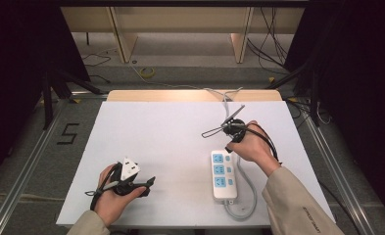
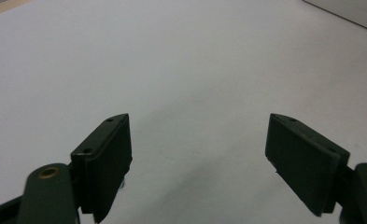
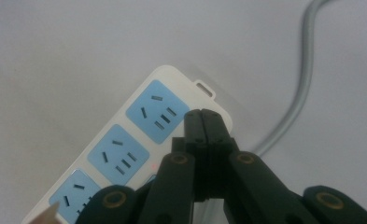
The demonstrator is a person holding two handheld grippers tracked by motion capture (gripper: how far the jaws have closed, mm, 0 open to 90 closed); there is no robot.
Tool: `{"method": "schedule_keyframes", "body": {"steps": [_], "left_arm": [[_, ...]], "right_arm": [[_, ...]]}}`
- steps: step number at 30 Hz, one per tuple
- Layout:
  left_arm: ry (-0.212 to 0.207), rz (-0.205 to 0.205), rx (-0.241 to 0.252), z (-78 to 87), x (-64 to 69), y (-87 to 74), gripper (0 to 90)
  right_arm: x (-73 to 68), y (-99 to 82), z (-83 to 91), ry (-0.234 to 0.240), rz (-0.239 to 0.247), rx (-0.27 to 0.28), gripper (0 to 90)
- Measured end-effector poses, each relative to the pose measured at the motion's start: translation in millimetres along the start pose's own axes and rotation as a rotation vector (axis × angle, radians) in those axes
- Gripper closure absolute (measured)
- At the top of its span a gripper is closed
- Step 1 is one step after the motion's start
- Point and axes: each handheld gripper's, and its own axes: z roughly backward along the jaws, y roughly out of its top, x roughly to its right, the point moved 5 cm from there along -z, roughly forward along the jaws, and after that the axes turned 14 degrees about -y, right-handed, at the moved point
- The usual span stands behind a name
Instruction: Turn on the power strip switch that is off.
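The power strip point(image 3: 125, 154) lay flat on the white surface point(image 1: 170, 142), directly under the tips of the right gripper point(image 3: 203, 116), whose jaws were closed completely together and held nothing. Their joined tips stood over the strip's edge beside its row of blue sockets point(image 3: 158, 111), near the small switches, and a faint red light showed just to the left of the jaws. It appeared that the person was using the closed tips like one finger to press a switch, though I could not tell whether they really touched the plastic. The strip looked like a rigid, smooth plastic body, rather light, so I judged it could slide on the surface if pushed from the side; a press straight down would be safer. To lift it, the long sides of the body would be the good place to take hold, because the grey cable point(image 3: 302, 79), which curved away beyond and to the right of the jaws, was flexible and would only drag the strip. The left gripper point(image 2: 197, 158) had its jaws wide apart with only bare surface between and ahead of them. No container was on the surface, and the sockets were all empty, with no plug inside.
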Motion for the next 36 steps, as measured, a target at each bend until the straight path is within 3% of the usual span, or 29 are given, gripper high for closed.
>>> {"method": "schedule_keyframes", "body": {"steps": [36], "left_arm": [[-0.002,0.001,-0.004,0.7,-0.3,-0.2,22.5]], "right_arm": [[-9.1,-6.6,-17.3,0.022,0.000,-0.055,90.0]]}}
